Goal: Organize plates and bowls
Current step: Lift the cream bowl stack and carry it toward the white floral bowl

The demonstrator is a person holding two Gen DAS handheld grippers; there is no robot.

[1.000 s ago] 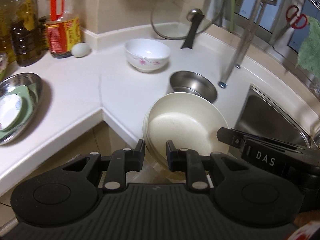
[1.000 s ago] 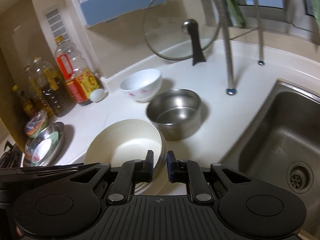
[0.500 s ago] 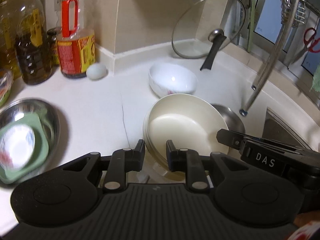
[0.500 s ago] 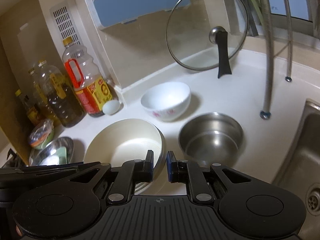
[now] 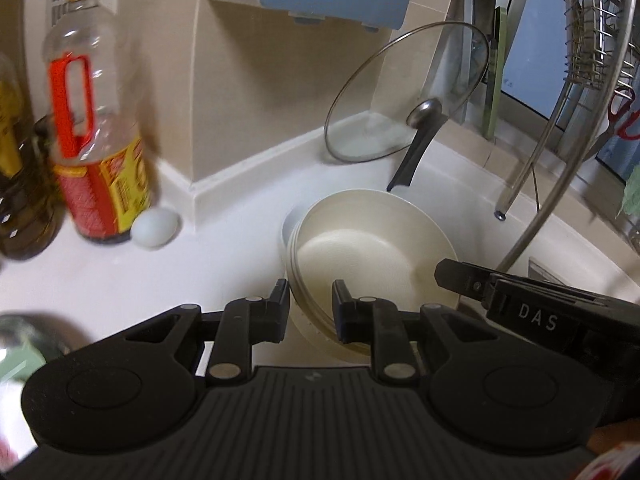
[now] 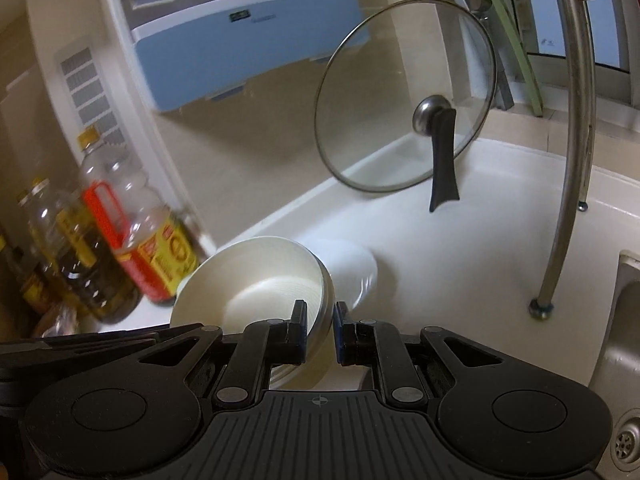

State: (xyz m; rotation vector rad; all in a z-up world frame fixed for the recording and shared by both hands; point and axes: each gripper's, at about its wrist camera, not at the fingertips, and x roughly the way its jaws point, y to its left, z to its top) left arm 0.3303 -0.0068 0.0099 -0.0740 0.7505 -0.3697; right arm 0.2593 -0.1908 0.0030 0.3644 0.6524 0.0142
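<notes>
Hiding most of the white bowl (image 6: pixel 356 268) behind it, the stack of cream plates (image 5: pixel 368 252) hangs tilted over the white surface (image 5: pixel 120 276), carried by both tools at once. Only a pale sliver of that bowl's rim peeks out past the plates, and it is too smeared to tell whether the stack touches it. The bottles at the left are blurred too: the oil bottle with the red handle (image 5: pixel 96 136) is readable, the darker ones beside it barely. A pale egg (image 5: pixel 155 227) lies just beside that bottle's base. The left gripper (image 5: pixel 310 304) has its fingers (image 5: pixel 280 308) drawn in narrow, one on each side of the stack's near rim, clamping it. The right gripper (image 6: pixel 320 330) does the same on the opposite edge, fingers nearly together with the rim pinched between. A glass lid (image 6: pixel 404 96) leans upright against the wall behind, and the sink (image 6: pixel 624 320) is cut off at the right edge.
</notes>
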